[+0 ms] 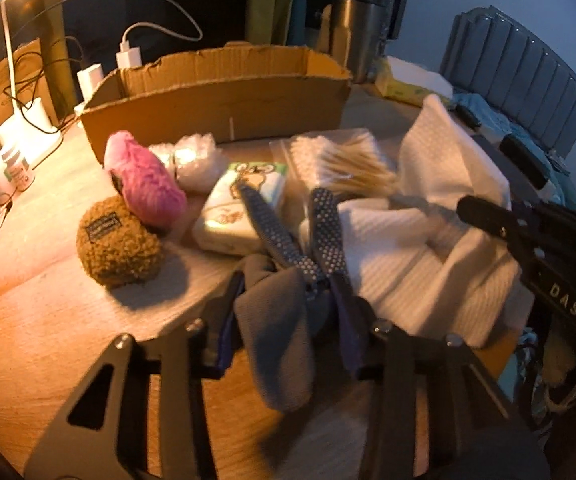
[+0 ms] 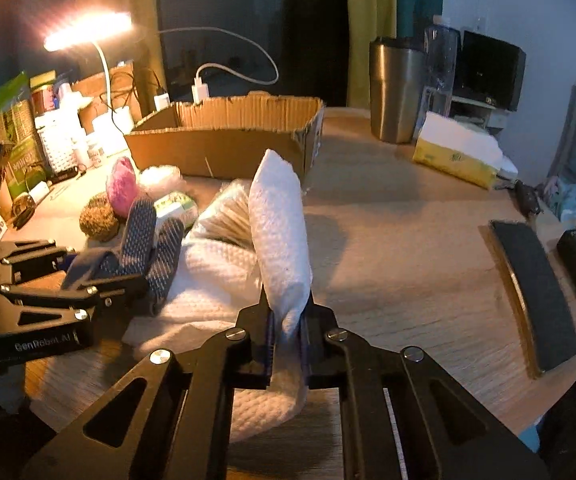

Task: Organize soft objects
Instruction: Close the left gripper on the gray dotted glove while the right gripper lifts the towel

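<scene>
My left gripper [image 1: 288,210] is shut on a grey cloth [image 1: 275,332] that hangs from its jaws over the table. It also shows in the right wrist view [image 2: 151,216]. My right gripper [image 2: 288,320] is shut on a white textured towel [image 2: 279,236] and lifts one fold upright; the rest of the towel [image 1: 416,248] lies crumpled on the table. A pink fuzzy pouch [image 1: 143,180], a brown fuzzy pouch [image 1: 117,242], a tissue pack [image 1: 239,208] and a bag of cotton swabs [image 1: 348,164] lie in front of an open cardboard box [image 1: 215,96].
A lit desk lamp [image 2: 87,30], chargers and small bottles stand at the left. A steel tumbler [image 2: 394,92], a water bottle and a yellow tissue box [image 2: 456,156] are at the back right. Two black pads [image 2: 536,296] lie on the wooden table at the right.
</scene>
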### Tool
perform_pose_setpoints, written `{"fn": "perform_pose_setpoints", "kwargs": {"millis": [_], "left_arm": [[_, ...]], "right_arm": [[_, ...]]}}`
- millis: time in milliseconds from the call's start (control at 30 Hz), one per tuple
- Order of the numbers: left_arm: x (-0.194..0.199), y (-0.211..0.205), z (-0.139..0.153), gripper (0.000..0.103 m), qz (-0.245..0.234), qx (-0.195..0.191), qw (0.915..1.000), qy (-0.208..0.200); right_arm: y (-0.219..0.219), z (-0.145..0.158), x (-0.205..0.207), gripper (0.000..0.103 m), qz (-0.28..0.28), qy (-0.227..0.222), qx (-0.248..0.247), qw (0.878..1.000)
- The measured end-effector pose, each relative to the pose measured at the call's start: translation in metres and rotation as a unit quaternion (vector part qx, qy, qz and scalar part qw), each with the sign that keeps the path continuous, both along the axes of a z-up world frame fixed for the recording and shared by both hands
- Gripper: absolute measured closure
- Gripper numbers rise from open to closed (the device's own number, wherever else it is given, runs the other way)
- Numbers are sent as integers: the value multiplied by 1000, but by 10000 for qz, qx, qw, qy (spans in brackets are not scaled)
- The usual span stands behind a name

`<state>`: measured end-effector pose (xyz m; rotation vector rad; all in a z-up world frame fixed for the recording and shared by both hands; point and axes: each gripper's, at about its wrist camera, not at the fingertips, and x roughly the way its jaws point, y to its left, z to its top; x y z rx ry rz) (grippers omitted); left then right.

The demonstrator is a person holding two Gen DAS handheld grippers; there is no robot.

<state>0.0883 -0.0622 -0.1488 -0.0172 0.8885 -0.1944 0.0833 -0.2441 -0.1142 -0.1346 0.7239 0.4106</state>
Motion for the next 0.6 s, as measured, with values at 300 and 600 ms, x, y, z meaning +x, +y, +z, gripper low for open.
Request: {"fn": "perform_pose_setpoints", "kwargs": {"millis": [300, 600], "left_arm": [[-13, 6, 35, 61, -23, -178, 9991, -396], [-15, 18, 69, 61, 46, -260, 9964, -801]], "right_arm": [[-1, 26, -5, 92, -53, -319, 39, 9995], [8, 51, -5, 92, 10, -581, 47, 9983]]}}
